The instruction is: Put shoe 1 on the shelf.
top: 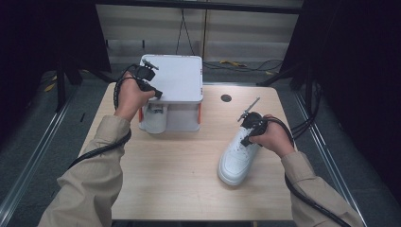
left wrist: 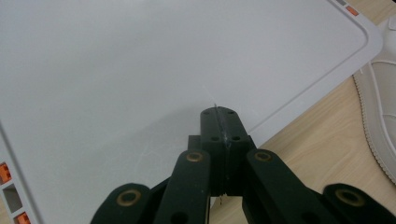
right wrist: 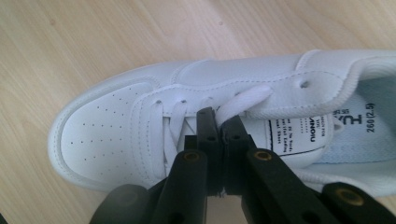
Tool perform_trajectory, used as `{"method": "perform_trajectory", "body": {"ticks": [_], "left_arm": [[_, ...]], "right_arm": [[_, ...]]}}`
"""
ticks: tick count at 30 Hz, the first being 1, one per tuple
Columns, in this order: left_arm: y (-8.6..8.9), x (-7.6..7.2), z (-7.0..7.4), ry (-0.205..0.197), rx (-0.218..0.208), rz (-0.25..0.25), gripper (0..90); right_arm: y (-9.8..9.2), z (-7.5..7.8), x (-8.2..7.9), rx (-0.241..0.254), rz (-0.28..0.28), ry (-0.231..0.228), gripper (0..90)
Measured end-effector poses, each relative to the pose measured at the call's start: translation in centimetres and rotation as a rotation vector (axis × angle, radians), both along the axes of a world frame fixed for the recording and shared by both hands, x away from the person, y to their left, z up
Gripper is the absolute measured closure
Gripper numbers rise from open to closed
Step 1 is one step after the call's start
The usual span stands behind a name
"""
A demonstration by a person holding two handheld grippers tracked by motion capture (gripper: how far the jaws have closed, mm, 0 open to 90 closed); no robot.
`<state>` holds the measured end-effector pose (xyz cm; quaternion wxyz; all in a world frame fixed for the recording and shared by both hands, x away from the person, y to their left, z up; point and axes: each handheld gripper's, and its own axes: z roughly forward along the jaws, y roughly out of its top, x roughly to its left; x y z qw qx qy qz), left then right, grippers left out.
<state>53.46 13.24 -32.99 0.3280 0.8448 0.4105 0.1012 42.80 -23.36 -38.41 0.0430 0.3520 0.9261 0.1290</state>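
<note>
Right gripper: your two black jaws are pressed together on a flat white lace of the sneaker, pinching it just above the tongue.
Left gripper: your jaws are clenched flat against each other with nothing between them, their tips over the lid of the white box, near its front edge.
Writing: the tongue label carries small black print that is mostly too fine to read; on the insole you can read "260(2.5)".
White sneaker: smooth leather-like upper, rows of tiny punched holes on the rounded toe, stitched panels, a padded collar. It lies on the table at your right, toe toward you.
Second shoe: a ribbed white sole edge shows beside the box in the left gripper view.
White box: matte plastic, flat lid with rounded corners and a raised rim, small orange tabs at the edges; it stands at the far left of the table, open at the front.
Table: pale wood grain, a small dark round hole near the far edge.
Hands: your left hand is at the box's left corner, your right hand over the sneaker's heel end.
</note>
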Motion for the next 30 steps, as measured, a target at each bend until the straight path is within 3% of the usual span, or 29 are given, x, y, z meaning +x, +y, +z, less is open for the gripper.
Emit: {"method": "perform_trajectory", "body": {"ticks": [3, 11, 30], "left_arm": [[0.1, 0.0, 0.0, 0.000, -0.005, 0.000, 90.0], [0.2, 0.1, 0.0, 0.008, -0.015, 0.001, 90.0], [-0.1, 0.0, 0.1, -0.005, 0.009, -0.011, 90.0]], "right_arm": [[-0.1, 0.5, 0.0, -0.020, -0.015, -0.013, 89.4], [-1.0, 1.2, -0.1, 0.009, -0.030, -0.025, 89.6], [-3.1, 3.4, -0.2, 0.005, -0.098, -0.096, 89.6]]}}
